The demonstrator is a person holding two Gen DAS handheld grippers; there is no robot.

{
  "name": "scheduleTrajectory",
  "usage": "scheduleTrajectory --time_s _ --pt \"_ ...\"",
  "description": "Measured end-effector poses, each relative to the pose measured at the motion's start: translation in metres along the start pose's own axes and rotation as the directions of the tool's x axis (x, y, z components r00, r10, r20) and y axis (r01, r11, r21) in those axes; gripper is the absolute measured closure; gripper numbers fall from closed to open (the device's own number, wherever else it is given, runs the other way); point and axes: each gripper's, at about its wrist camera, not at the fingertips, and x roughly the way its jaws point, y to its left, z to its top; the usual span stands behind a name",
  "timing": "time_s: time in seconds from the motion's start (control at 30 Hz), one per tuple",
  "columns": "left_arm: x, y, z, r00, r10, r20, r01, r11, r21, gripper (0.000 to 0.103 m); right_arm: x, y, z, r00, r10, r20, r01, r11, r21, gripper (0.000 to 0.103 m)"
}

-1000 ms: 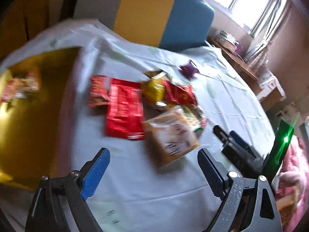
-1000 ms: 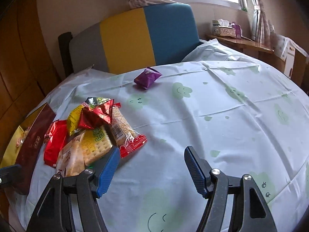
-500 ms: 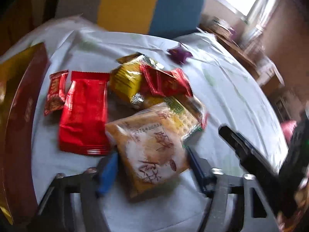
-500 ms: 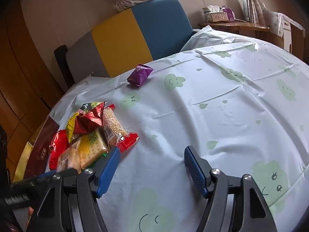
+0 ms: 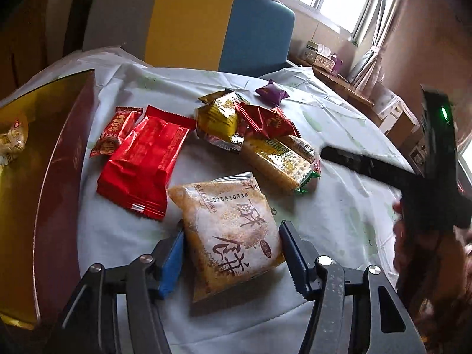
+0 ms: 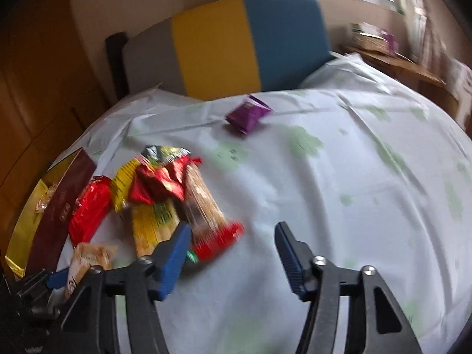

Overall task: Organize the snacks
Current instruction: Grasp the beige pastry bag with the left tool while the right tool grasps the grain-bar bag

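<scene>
A pile of snack packets lies on the white tablecloth (image 5: 124, 224). An orange pastry packet (image 5: 230, 230) lies between the open fingers of my left gripper (image 5: 231, 249), which straddles it; the jaws look close to its edges but not clamped. Beyond it lie a large red packet (image 5: 144, 159), a small red packet (image 5: 113, 131), a yellow packet (image 5: 218, 118), a dark red foil packet (image 5: 268, 121), a cracker packet (image 5: 280, 159) and a purple packet (image 5: 271, 93). My right gripper (image 6: 230, 246) is open and empty, just right of the pile (image 6: 165, 194).
A gold and maroon box (image 5: 38, 159) sits at the left with a wrapped snack (image 5: 11, 138) inside. The right gripper's black body (image 5: 413, 177) shows at the right of the left wrist view. A colour-block headboard (image 6: 224, 44) stands behind, a wooden side table (image 6: 392, 59) at far right.
My left gripper has moved forward and down until its fingers straddle the orange pastry packet. My right gripper has swung left, closer to the pile, and is still open.
</scene>
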Motion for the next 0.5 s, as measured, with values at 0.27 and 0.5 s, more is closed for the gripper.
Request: scheduleTrajectory --time_s 0.27,0.5 --pt "-0.008 -0.003 -0.012 0.999 0.015 0.039 -0.016 1.0 0.023 0.04 0.055 0.021 0.027 0.983 0.008 -0.183 -0.034 0.99 -0.139 0.052" --pt "-0.008 -0.003 -0.014 0.998 0.017 0.053 -0.018 0.999 0.031 0.04 0.052 0.022 0.017 0.991 -0.042 -0.125 0.03 0.995 -0.1 0.072"
